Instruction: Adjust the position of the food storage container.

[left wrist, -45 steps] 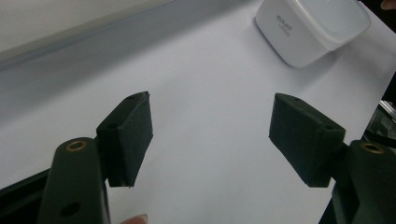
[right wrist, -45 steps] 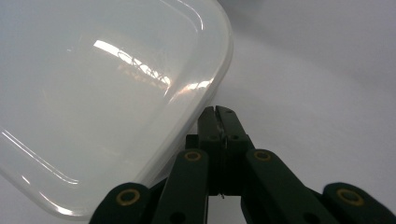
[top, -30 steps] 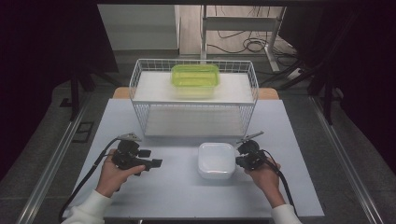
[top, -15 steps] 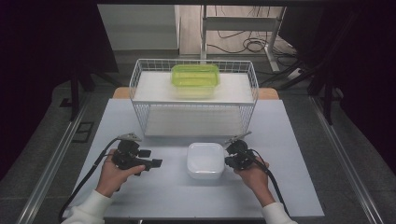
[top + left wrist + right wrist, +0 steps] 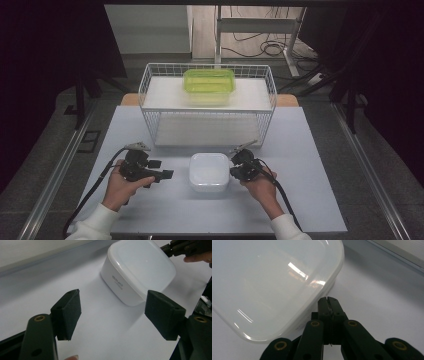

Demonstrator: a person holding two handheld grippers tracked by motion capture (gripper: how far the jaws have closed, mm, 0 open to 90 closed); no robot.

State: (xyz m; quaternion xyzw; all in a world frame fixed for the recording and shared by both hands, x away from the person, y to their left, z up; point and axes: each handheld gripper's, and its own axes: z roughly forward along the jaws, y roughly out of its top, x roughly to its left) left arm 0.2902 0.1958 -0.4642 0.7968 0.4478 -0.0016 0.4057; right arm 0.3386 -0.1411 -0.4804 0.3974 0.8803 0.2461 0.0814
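Observation:
A white lidded plastic container [image 5: 209, 171] stands on the pale table, between the two hands. In the left gripper view the container [image 5: 140, 270] lies ahead and to the right of my left gripper [image 5: 113, 307], whose jaws stand wide open with nothing between them. In the high view the left gripper [image 5: 167, 174] points at the box from its left, a short gap away. My right gripper [image 5: 233, 171] is shut, its tips against the container's right side. In the right gripper view the closed right gripper [image 5: 328, 301] rests at the container [image 5: 269, 282] rim.
A white wire rack [image 5: 207, 107] stands behind the container, with a green lidded box [image 5: 209, 82] on its top shelf. Cables trail from both grippers toward the table's near edge. Bare table lies to the far left and right.
My right gripper has slid left, and the white container has moved left with it, closer to the left gripper. The left hand has stayed in place.

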